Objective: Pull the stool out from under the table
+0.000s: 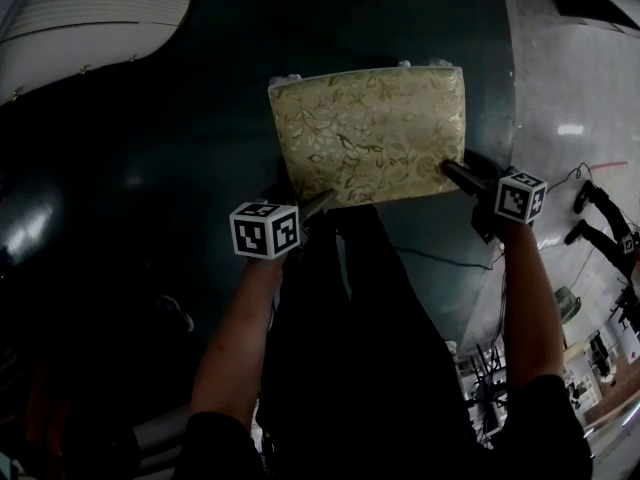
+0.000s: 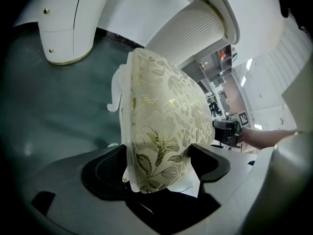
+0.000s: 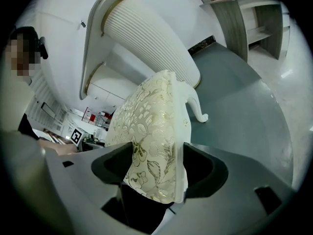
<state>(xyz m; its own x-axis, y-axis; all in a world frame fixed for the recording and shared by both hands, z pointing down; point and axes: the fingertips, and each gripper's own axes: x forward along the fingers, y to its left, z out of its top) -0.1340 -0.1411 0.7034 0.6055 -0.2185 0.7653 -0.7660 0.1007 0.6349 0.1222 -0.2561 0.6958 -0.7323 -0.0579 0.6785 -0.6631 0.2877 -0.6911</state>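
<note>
The left gripper and right gripper fingers clamp the gold floral-cushioned white stool at its near corners. Dark green floor lies beneath.

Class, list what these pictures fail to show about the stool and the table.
- Head view: the stool's legs, hidden beneath its own seat.
- Head view: the table, cut off by the top edge; only ribbed white parts show.
- Head view: the floor at left, too dark to read.
</note>
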